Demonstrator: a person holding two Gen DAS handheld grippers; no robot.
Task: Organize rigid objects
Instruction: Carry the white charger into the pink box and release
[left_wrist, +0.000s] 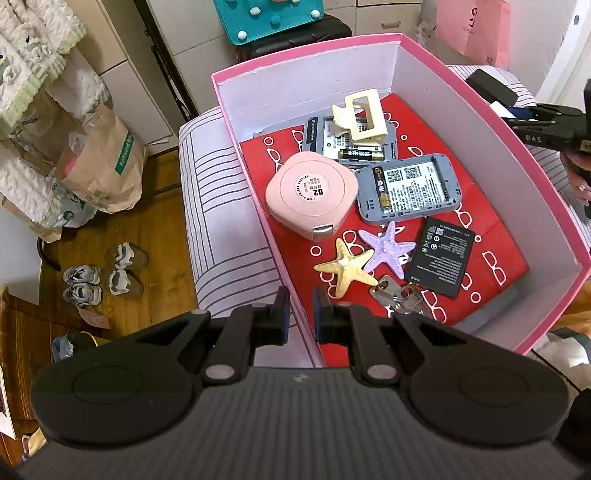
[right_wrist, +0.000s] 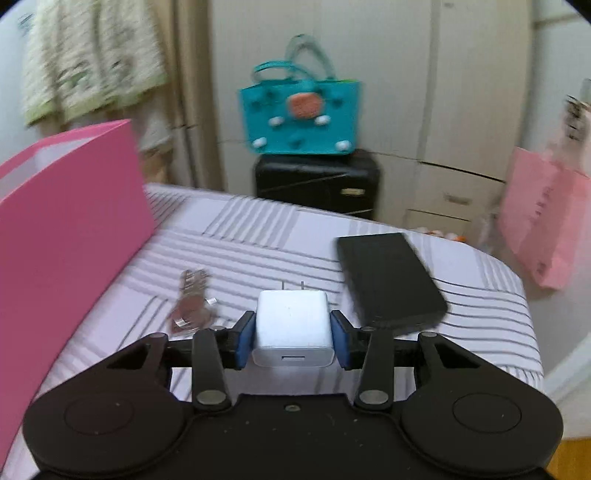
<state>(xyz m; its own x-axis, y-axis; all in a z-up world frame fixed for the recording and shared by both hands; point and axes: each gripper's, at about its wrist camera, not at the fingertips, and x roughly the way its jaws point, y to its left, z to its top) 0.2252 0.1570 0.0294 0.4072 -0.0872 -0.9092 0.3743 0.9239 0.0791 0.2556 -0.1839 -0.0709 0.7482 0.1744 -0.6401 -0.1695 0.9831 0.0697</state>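
Pinching a smooth white cube charger (right_wrist: 293, 325), right gripper (right_wrist: 293, 338); left gripper (left_wrist: 299, 314) grips the pink box (left_wrist: 480, 122) wall.

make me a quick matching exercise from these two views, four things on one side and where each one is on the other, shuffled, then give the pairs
Things:
1. white charger
2. yellow starfish
3. black slab
4. teal bag

Places:
A. on top of the black suitcase
B. between the right gripper's blue pads
C. inside the pink box, beside the purple starfish
D. lying on the striped cover, outside the box

Pairs: 1-B, 2-C, 3-D, 4-A
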